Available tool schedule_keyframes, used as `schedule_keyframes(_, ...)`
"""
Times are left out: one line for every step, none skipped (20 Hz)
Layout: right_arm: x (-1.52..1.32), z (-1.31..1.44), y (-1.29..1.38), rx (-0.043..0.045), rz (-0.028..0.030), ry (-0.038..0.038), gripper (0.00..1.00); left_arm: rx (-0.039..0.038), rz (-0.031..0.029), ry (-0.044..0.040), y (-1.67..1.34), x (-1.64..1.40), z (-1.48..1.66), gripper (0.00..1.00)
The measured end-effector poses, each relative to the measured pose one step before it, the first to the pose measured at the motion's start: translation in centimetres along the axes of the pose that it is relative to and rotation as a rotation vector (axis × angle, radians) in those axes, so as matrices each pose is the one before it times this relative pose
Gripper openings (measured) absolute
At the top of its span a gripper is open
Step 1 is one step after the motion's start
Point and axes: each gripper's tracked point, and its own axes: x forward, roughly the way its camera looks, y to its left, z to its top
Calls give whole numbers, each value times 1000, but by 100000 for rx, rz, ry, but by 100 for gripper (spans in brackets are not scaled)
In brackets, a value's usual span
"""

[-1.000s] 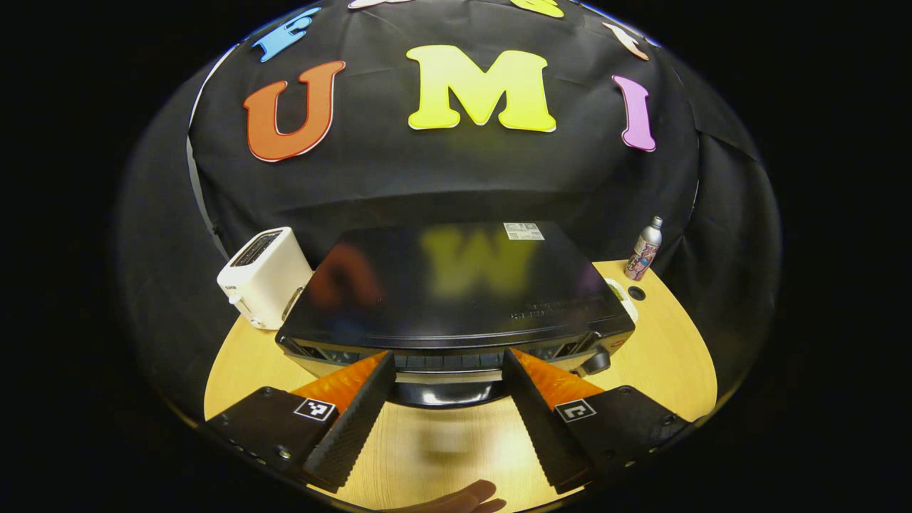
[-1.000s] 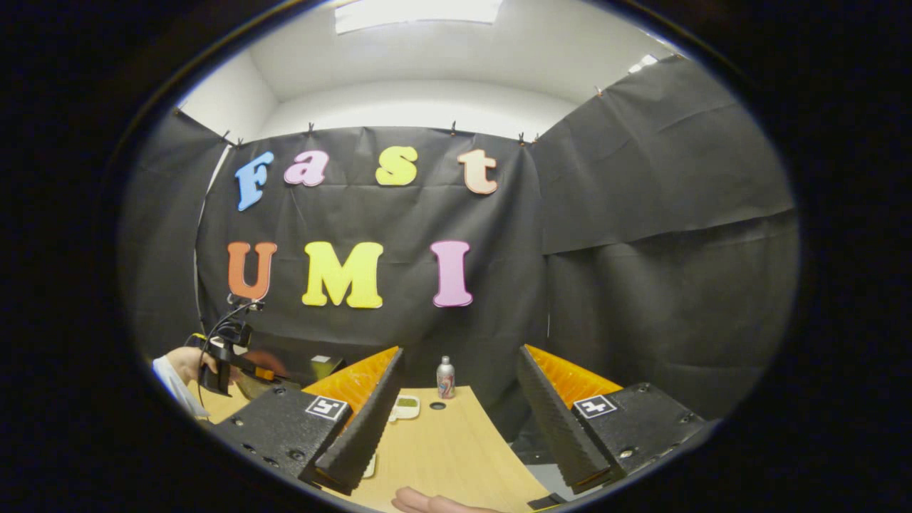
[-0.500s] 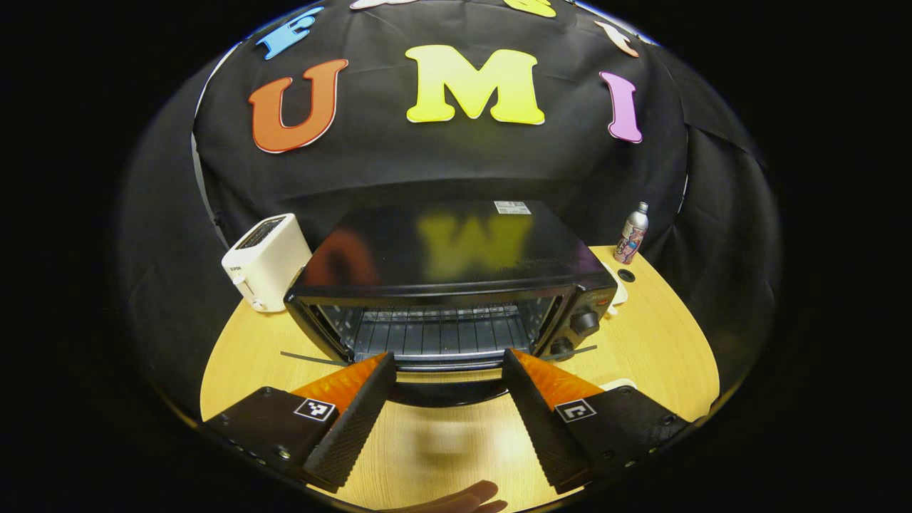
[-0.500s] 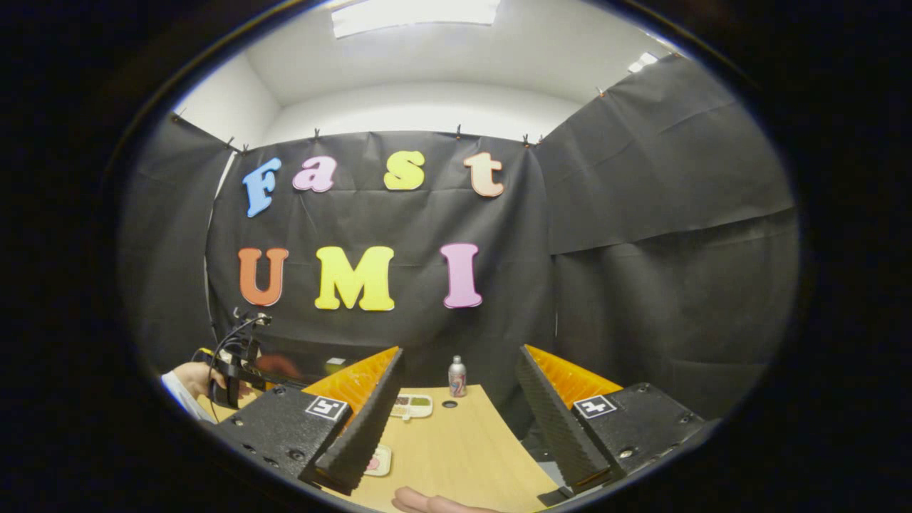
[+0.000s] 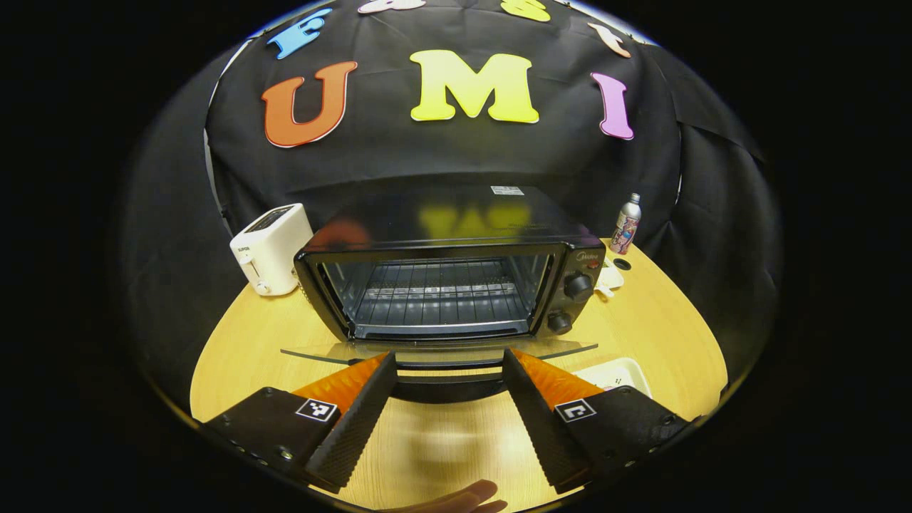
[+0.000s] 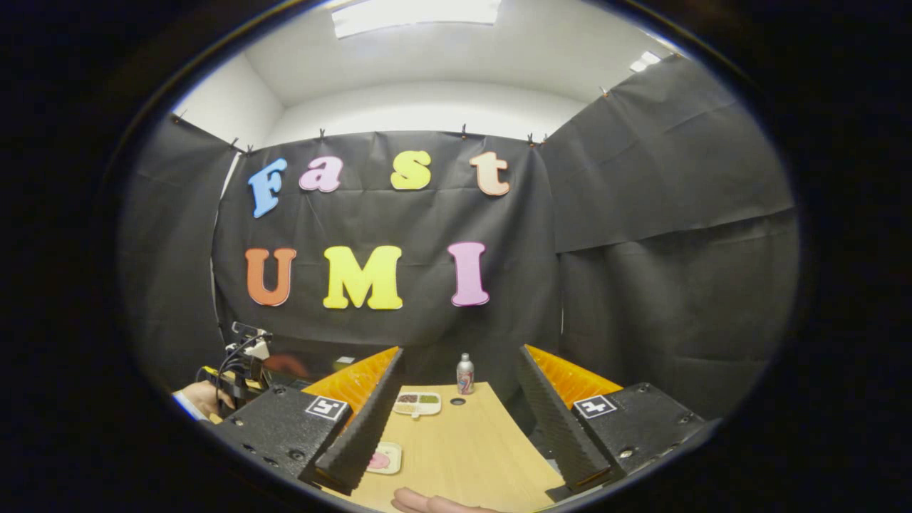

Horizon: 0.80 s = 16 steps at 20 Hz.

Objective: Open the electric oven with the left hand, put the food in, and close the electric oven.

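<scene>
We see the electric oven standing in the middle of the wooden table, its glass door swung down flat toward us and the wire rack bare inside. Our left gripper sits just at the near edge of that door with its handle between the spread fingers; the jaws stand wide apart and press on nothing. Right of the oven, near us, a white tray lies on the table. A white toaster stands to the oven's left, and a slim bottle at the far right. In the right gripper view, our right gripper hangs over the table with jaws likewise apart and empty. Beyond it lie a compartment dish of food and a small plate, with the bottle farther off.
</scene>
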Motion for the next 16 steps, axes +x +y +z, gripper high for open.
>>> schedule_keyframes(-192,-38,86,22,392,55,96,-95,-12,-587,-43,-176,-736,95)
schedule_keyframes(-113,-67,-39,-226,52,-95,96,-389,158,-358,-61,-89,-591,95)
schedule_keyframes(-102,78,-62,-212,-186,-334,96,-15,34,-718,-82,-95,-543,95)
schedule_keyframes(-44,11,-62,-167,-201,-189,96,-49,82,-940,-90,-112,-645,95)
schedule_keyframes(-105,45,-14,44,-188,-320,96,223,71,-1252,20,-72,-423,95)
schedule_keyframes(-77,126,-39,9,-129,-268,96,-142,59,-871,-48,-34,-484,95)
schedule_keyframes(17,89,64,11,-54,-189,96,15,49,-543,-55,-38,-359,95)
schedule_keyframes(-148,-122,64,-95,51,-102,96,543,-1,-1041,-16,-63,-371,95)
schedule_keyframes(-57,-30,60,-118,165,-82,96,175,72,-1758,-15,-27,-221,95)
schedule_keyframes(-42,-119,44,-134,155,-77,96,-200,201,-1727,16,-23,-39,95)
schedule_keyframes(-32,-75,39,-14,29,-118,96,297,98,-1455,-49,48,-211,95)
schedule_keyframes(-97,-132,123,-68,146,-15,96,88,119,-1104,-46,-38,-510,95)
schedule_keyframes(15,-88,164,-55,198,80,96,-151,66,-416,-53,27,-512,95)
schedule_keyframes(30,-230,25,-61,107,246,96,43,31,-684,-18,78,-453,95)
schedule_keyframes(-11,-151,4,-137,37,364,96,64,48,-349,-90,-6,-554,95)
schedule_keyframes(-24,-207,102,-135,70,342,96,89,21,-844,-69,22,-467,95)
